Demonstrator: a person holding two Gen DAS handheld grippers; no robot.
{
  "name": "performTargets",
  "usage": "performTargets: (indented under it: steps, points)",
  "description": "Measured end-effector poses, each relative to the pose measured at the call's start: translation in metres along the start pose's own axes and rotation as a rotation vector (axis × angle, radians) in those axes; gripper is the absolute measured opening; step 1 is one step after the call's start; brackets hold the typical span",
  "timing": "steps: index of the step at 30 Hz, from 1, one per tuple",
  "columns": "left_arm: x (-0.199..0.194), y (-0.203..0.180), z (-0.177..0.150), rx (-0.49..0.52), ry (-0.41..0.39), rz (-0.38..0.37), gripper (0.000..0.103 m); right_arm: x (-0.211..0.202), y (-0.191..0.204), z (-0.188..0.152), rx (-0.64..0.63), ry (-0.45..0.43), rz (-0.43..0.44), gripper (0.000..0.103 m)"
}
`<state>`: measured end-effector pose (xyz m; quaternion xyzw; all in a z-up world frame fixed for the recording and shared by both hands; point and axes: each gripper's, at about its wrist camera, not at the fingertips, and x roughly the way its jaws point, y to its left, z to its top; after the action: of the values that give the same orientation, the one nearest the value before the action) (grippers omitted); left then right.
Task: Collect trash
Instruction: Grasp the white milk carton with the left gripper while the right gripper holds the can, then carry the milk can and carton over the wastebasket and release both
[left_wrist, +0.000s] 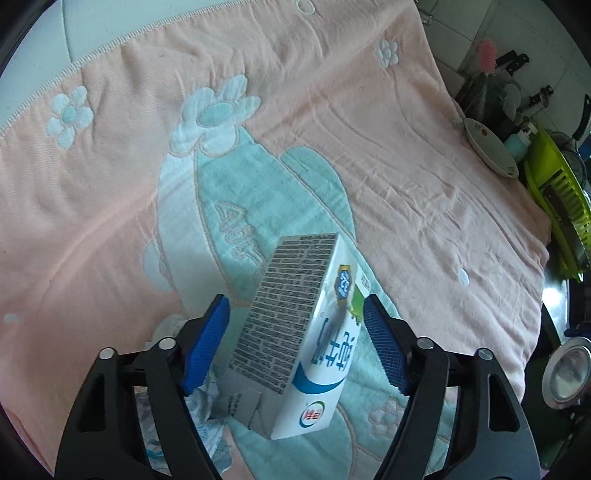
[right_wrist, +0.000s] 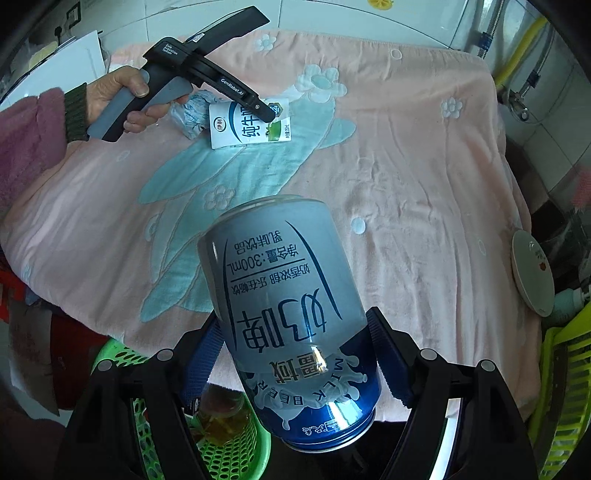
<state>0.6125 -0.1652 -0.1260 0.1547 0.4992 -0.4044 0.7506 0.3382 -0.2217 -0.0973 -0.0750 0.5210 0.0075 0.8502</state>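
Note:
A white and blue milk carton (left_wrist: 284, 295) lies on the pink flowered towel (left_wrist: 369, 110), just past a crumpled blue-white wrapper (left_wrist: 207, 406). My left gripper (left_wrist: 295, 302) points down over the carton, one blue pad on each side of it. A gap shows at the left pad, so it is open. The right wrist view shows the same carton (right_wrist: 236, 129), the wrapper (right_wrist: 192, 114) and a hand (right_wrist: 114, 96) holding that gripper. My right gripper (right_wrist: 293, 317) is shut on a blue and silver milk-beer can (right_wrist: 280, 280), held tilted over the towel's near edge above a green basket (right_wrist: 229, 454).
A white plate (left_wrist: 487, 147) leans at the towel's right edge beside a lime dish rack (left_wrist: 561, 206); knives and a cactus stand behind. A round metal lid (left_wrist: 565, 373) lies lower right. The basket holds a bottle (right_wrist: 221, 413) of yellowish liquid.

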Motion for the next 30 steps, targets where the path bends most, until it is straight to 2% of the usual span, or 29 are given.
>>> performTargets:
  steps: [1, 2, 11, 16, 19, 30]
  points:
    - [0.001, -0.003, -0.001, 0.005, 0.007, -0.007, 0.058, -0.002, -0.001, -0.003, 0.006, -0.001, -0.001, 0.074]
    - [0.002, -0.007, -0.002, 0.012, 0.014, -0.010, 0.055, -0.003, -0.001, -0.004, 0.009, -0.002, -0.003, 0.074]
    - [-0.023, -0.045, -0.024, 0.066, -0.051, 0.137, 0.045, -0.016, -0.002, -0.017, 0.048, -0.038, 0.022, 0.074]
    - [-0.048, -0.067, -0.049, 0.057, -0.078, 0.190, 0.043, -0.022, 0.004, -0.030, 0.059, -0.062, 0.053, 0.074]
    - [-0.068, -0.075, -0.066, 0.013, -0.101, 0.204, 0.043, -0.029, 0.012, -0.038, 0.046, -0.076, 0.066, 0.074]
    - [-0.175, -0.131, -0.156, -0.099, -0.263, 0.250, 0.042, -0.064, 0.045, -0.081, -0.038, -0.124, 0.139, 0.074]
